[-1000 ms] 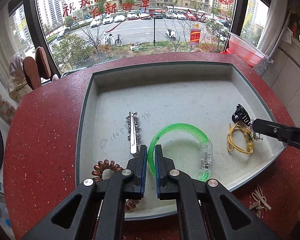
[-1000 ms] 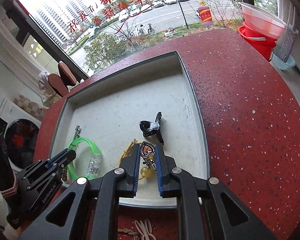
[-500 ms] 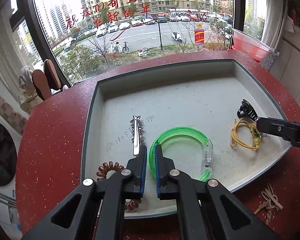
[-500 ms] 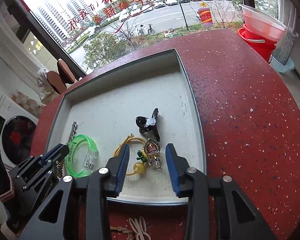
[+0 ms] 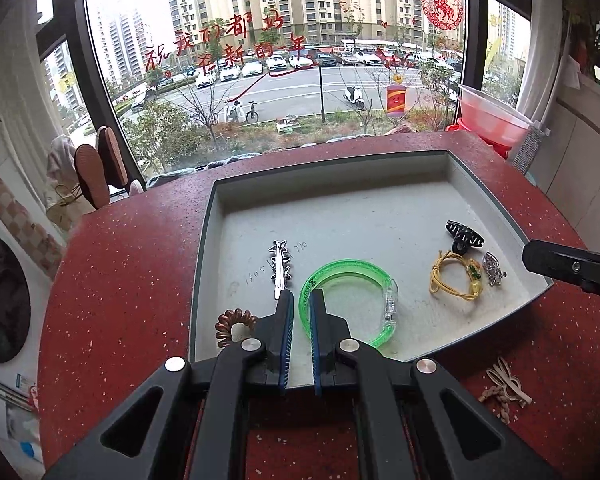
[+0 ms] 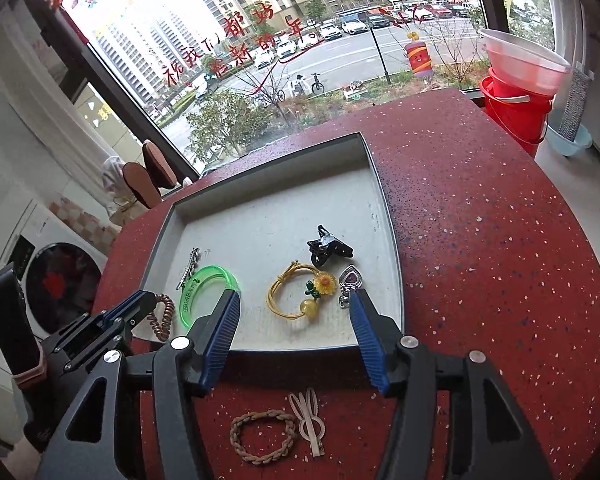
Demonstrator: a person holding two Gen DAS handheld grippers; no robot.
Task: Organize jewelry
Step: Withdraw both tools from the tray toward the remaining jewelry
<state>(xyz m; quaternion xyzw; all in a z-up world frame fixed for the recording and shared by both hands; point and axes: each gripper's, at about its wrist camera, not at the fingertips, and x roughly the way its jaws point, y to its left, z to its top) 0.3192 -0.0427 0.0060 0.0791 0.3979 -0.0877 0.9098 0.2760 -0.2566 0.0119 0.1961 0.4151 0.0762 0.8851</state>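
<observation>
A grey tray point(image 5: 416, 168) point(image 6: 384, 216) on the red table holds a green bangle point(image 5: 352, 270) point(image 6: 212, 276), a silver hair clip point(image 5: 279, 268), a yellow hair tie with a sunflower point(image 6: 300, 292) point(image 5: 452, 276), a black claw clip point(image 6: 329, 249) point(image 5: 462, 236) and a heart pendant point(image 6: 350, 282) point(image 5: 494, 268). My left gripper point(image 5: 300, 298) is nearly shut, empty, above the tray's near edge by the bangle. My right gripper point(image 6: 294, 300) is wide open and empty, above the tray's near edge, the pendant lying just past its right fingertip.
A copper coil hair tie point(image 5: 234, 324) point(image 6: 162, 314) straddles the tray's left rim. A braided tie point(image 6: 262, 436) and a pale clip point(image 6: 310, 416) lie on the table in front of the tray. A red bucket point(image 6: 516, 112) stands at the far right.
My right gripper opened, let go of the heart pendant in the tray and drew back. My left gripper drew back a little from the bangle.
</observation>
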